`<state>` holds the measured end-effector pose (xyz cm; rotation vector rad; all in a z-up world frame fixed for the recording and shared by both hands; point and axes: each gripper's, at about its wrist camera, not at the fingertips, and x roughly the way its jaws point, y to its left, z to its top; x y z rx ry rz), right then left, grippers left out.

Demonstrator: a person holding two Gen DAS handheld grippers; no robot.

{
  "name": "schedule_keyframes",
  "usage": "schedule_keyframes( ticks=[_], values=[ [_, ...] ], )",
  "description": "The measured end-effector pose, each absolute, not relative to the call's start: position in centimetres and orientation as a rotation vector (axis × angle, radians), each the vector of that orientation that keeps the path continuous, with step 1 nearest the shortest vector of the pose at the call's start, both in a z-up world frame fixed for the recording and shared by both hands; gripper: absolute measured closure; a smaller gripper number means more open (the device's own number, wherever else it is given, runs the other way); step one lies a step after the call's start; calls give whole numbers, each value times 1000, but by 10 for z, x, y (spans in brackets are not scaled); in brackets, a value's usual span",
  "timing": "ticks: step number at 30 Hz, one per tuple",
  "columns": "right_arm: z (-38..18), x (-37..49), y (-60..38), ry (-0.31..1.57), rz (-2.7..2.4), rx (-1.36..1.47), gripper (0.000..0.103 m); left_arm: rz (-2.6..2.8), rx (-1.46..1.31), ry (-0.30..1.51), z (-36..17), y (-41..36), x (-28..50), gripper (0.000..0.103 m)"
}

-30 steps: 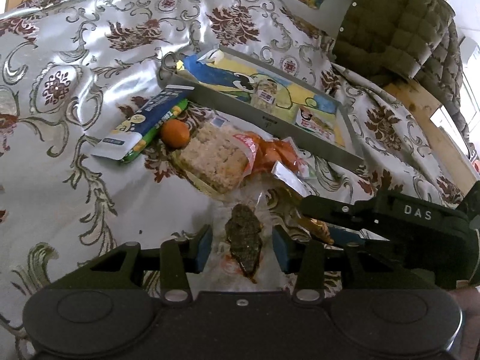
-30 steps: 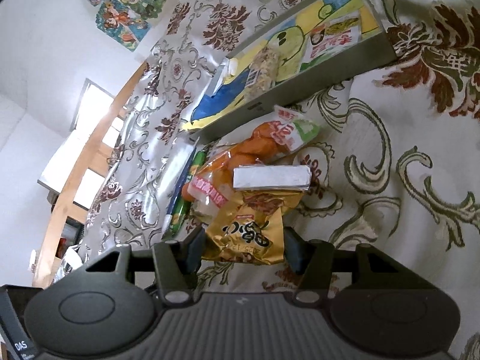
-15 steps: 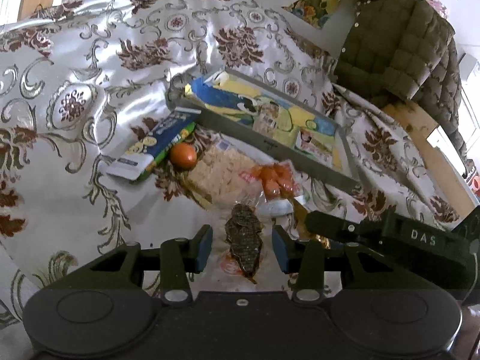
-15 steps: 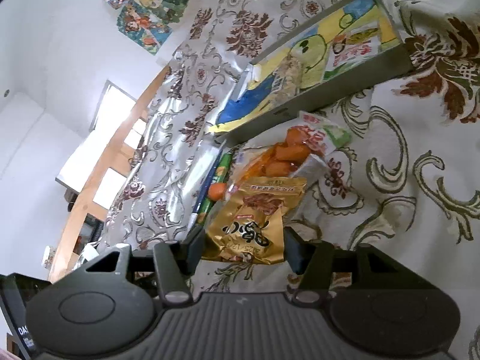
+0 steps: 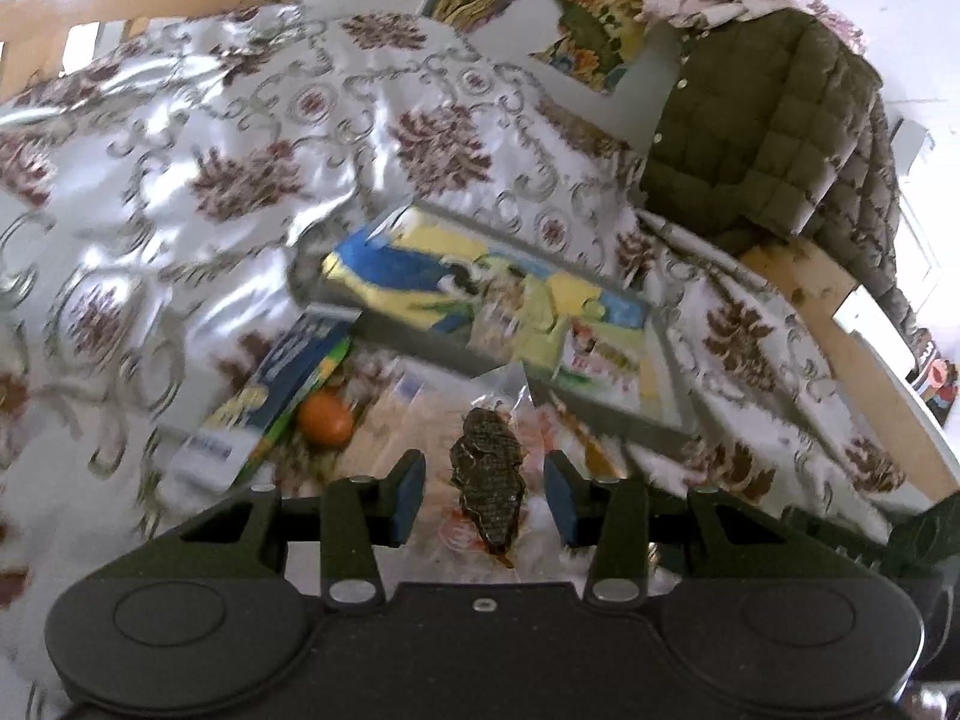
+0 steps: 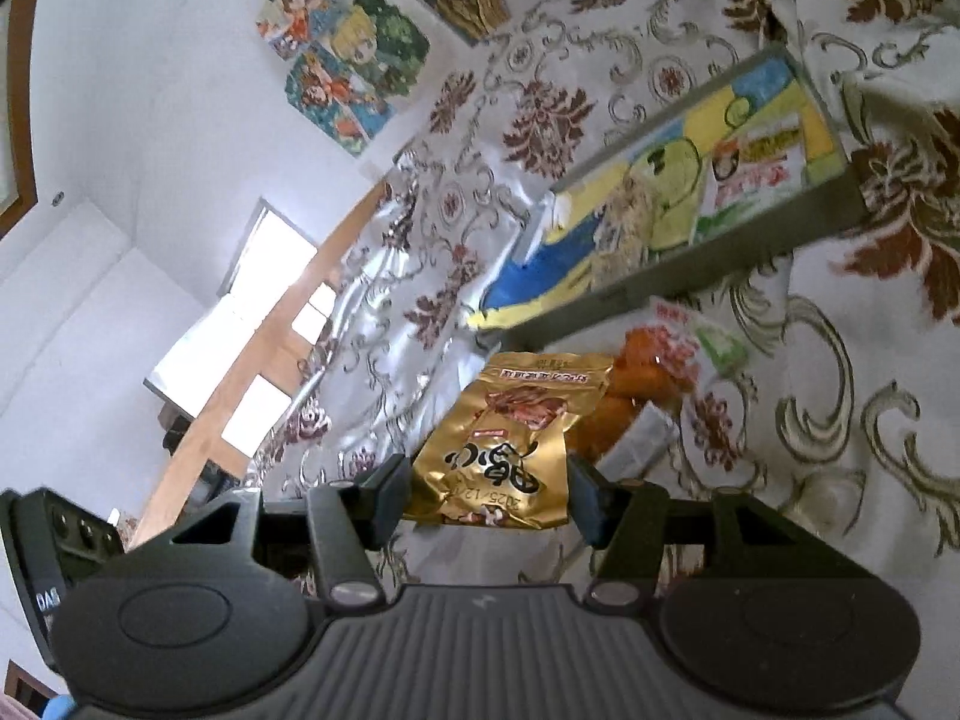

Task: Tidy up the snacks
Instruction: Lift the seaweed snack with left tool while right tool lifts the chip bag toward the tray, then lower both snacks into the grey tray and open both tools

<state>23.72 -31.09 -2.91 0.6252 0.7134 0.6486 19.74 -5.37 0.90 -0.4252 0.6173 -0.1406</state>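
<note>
My left gripper (image 5: 485, 489) is shut on a clear packet with a dark dried snack (image 5: 487, 474) and holds it above the table. My right gripper (image 6: 489, 489) is shut on a gold snack bag (image 6: 510, 438), lifted off the cloth. A grey tray (image 5: 420, 339) with a cartoon-printed bottom lies ahead; it also shows in the right wrist view (image 6: 690, 270) and holds a few small packets. On the cloth before the tray lie a blue packet (image 5: 270, 402), an orange ball (image 5: 324, 417) and an orange snack bag (image 6: 648, 372).
The table wears a shiny floral cloth (image 5: 240, 138). A green quilted jacket (image 5: 774, 120) hangs on a chair at the far right. Posters (image 6: 354, 42) hang on the white wall.
Both grippers have risen with their packets. The dark snack packet and the gold bag have come up off the pile, and the view has tilted toward the tray and wall.
</note>
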Motion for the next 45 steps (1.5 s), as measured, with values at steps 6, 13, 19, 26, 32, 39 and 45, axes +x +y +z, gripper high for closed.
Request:
schedule_keyframes(
  ticks=[6,13,19,26,32,39,45],
  values=[
    [-23,253,-320,630,597,638,43,-178,-425,572,19,-63,236,58],
    [-21,286,-336,543,497,664,42,-211,-395,537,19,-75,288,58],
    [-16,325,-344,455,431,669,42,-230,-360,559,6,-88,331,58],
    [-23,361,-352,441,326,594,42,-262,-330,549,-5,-105,379,58],
    [-42,375,-362,471,308,613,42,-276,-315,556,-15,-116,408,58],
    [-48,378,-358,481,258,504,42,-294,-292,576,-28,-128,425,58],
    [-52,377,-343,500,207,371,42,-294,-289,600,-40,-135,429,58]
  ],
)
